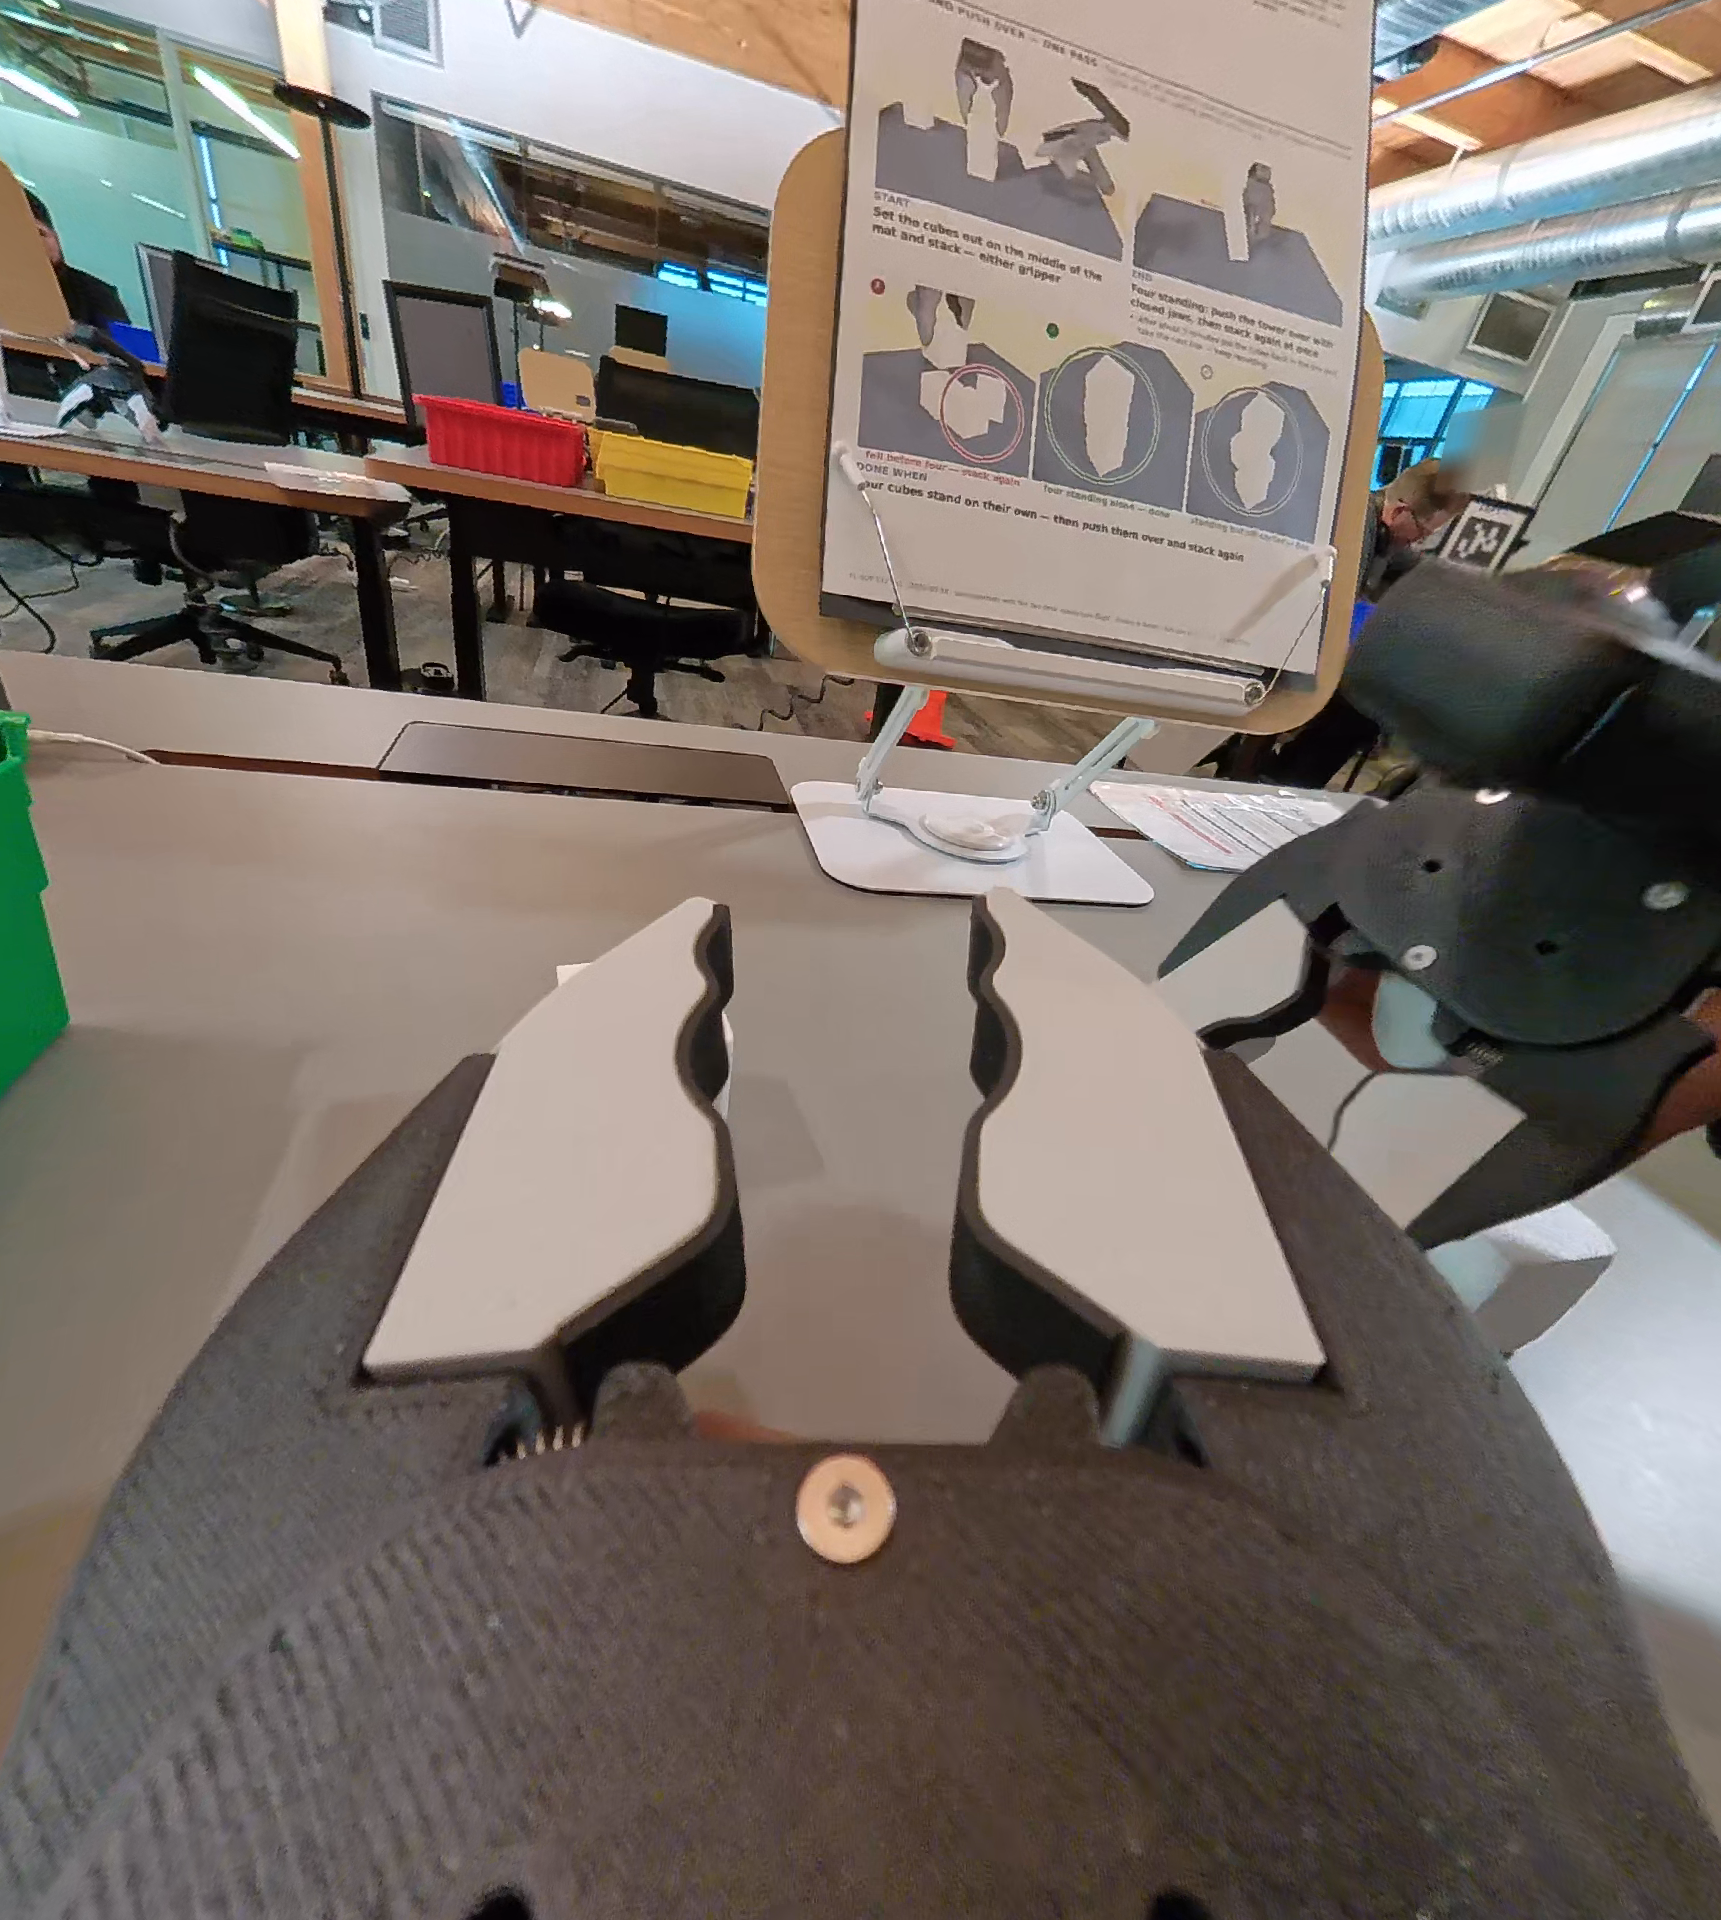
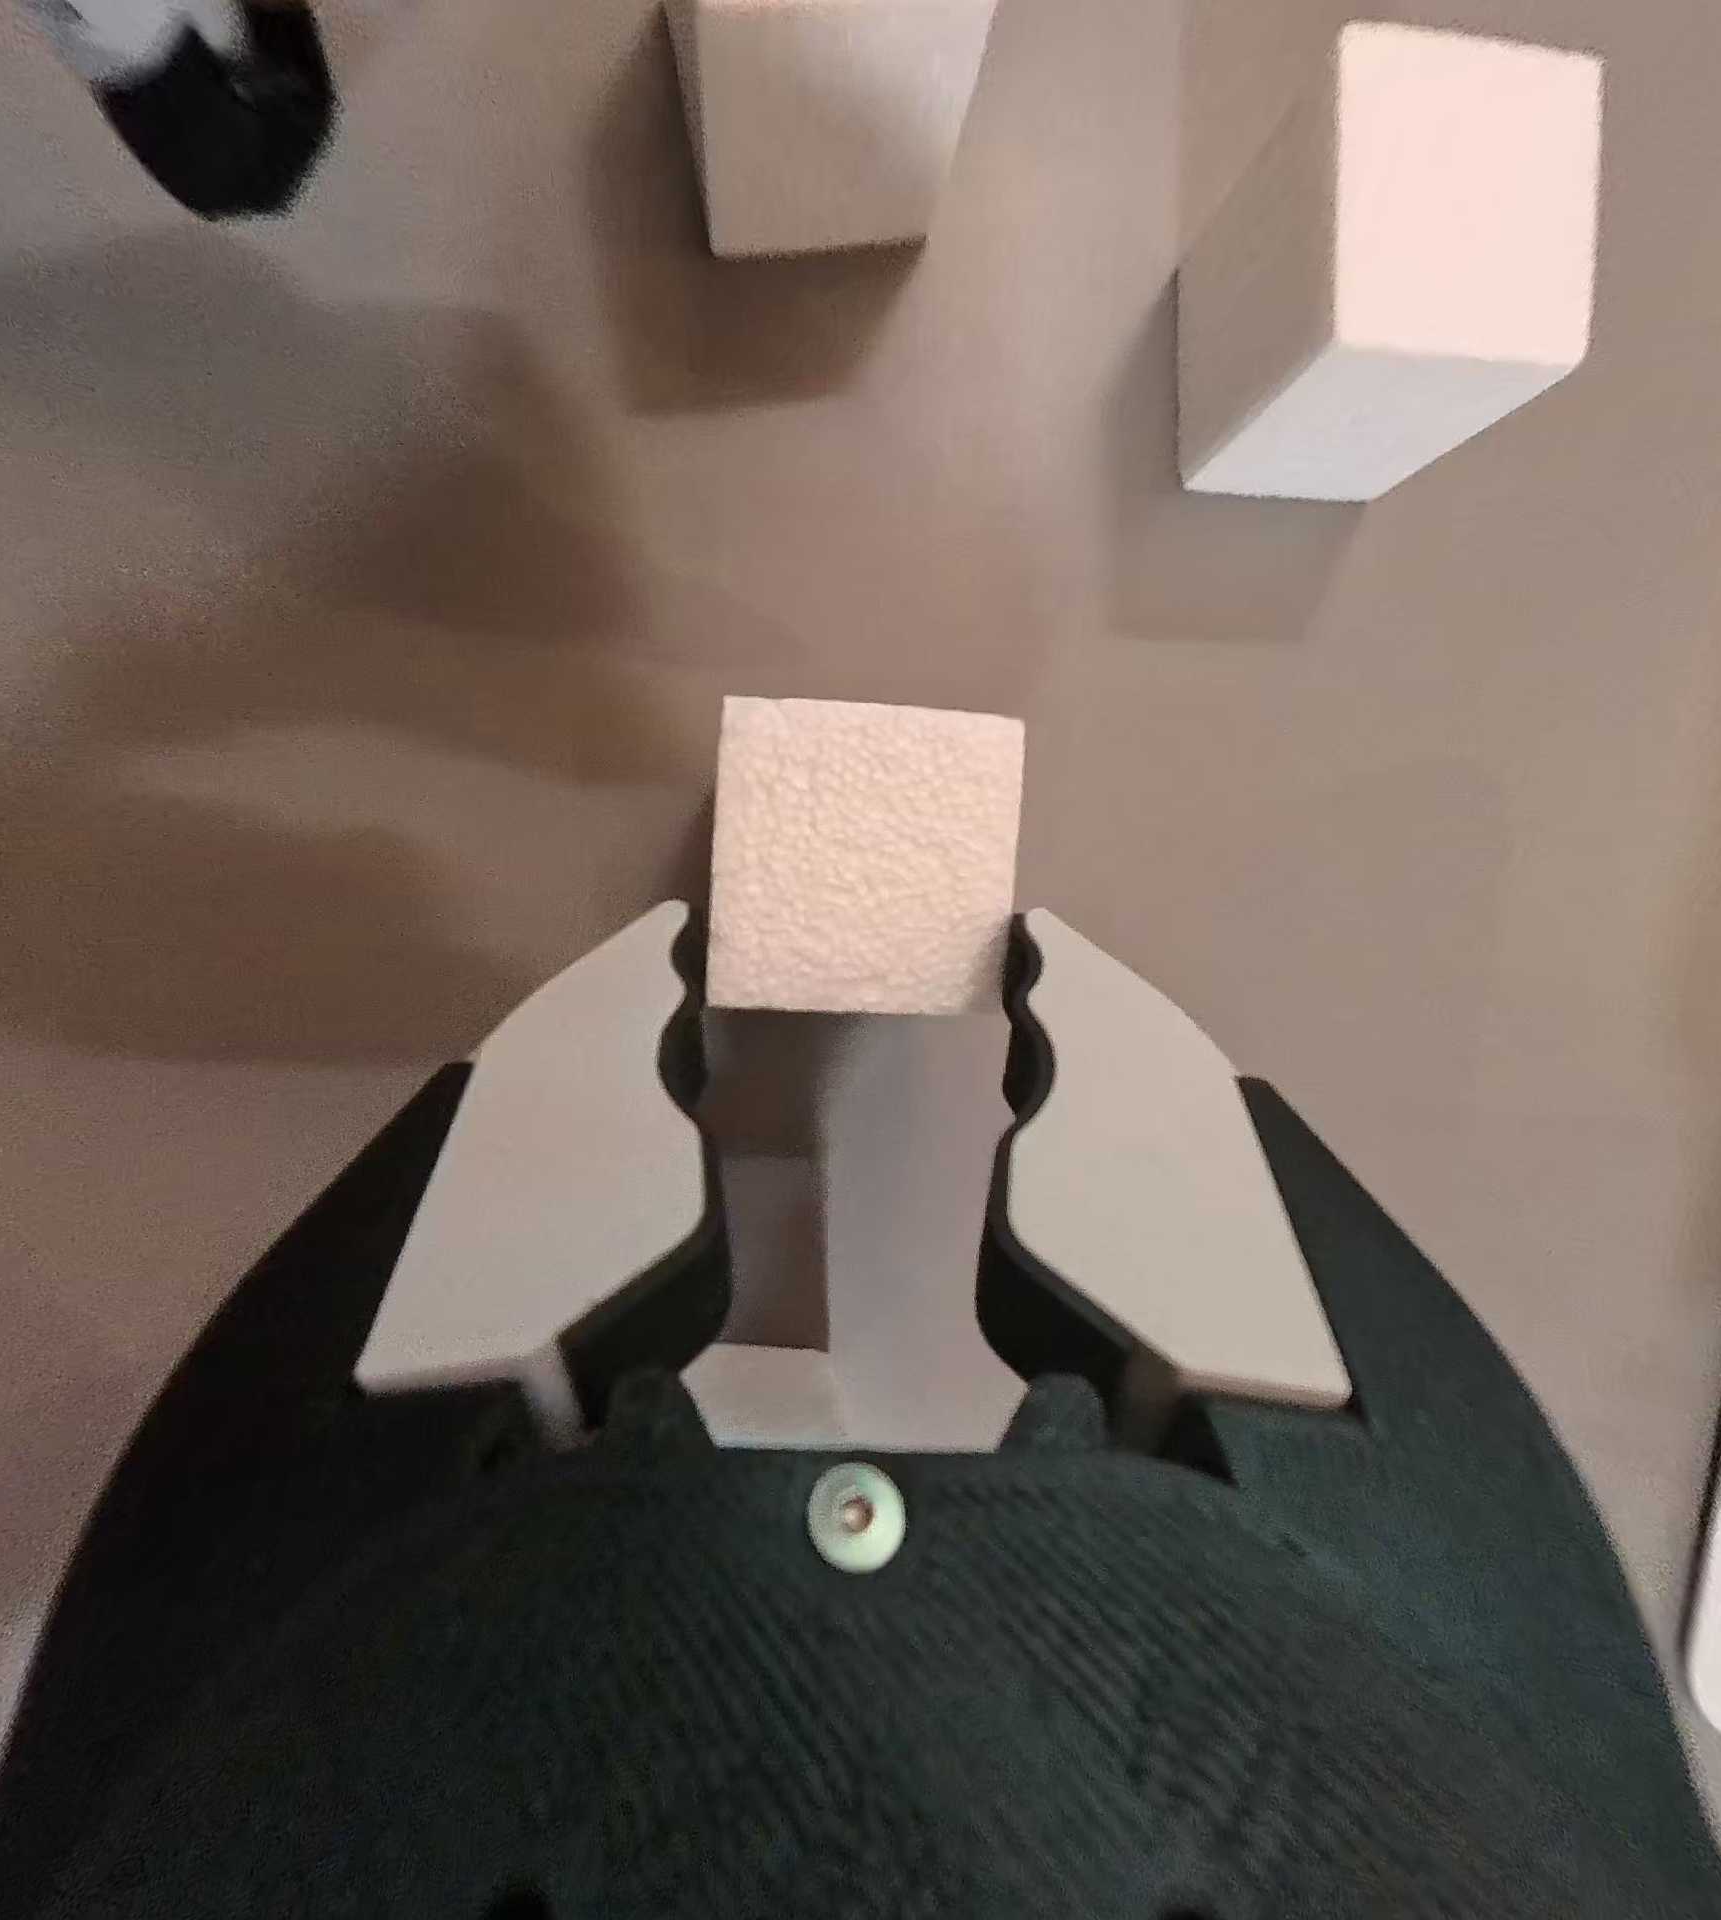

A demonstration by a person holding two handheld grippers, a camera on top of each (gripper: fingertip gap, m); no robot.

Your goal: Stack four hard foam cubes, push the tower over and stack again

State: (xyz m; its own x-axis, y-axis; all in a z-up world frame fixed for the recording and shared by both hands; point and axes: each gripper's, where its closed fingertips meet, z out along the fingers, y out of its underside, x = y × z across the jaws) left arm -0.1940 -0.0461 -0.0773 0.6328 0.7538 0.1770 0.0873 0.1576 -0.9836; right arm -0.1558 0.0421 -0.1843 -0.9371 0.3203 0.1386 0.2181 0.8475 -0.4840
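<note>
The right hand-held gripper [image 2: 854, 961] grasps one white hard foam cube [image 2: 864, 852] at centre frame; two more white cubes [image 2: 820, 125] [image 2: 1396, 270] lie apart on the beige bench [image 2: 316, 644] above, so stacking looks barely begun; the left hand-held gripper [image 1: 851, 951] hangs released

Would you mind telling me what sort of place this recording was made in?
Probably an open-plan office or lab workspace: long desks with black office chairs, red and yellow storage bins on one desk, and exposed silver ducts under a timber ceiling.

Far foam cube [image 2: 820, 125] cropped by top edge
</note>
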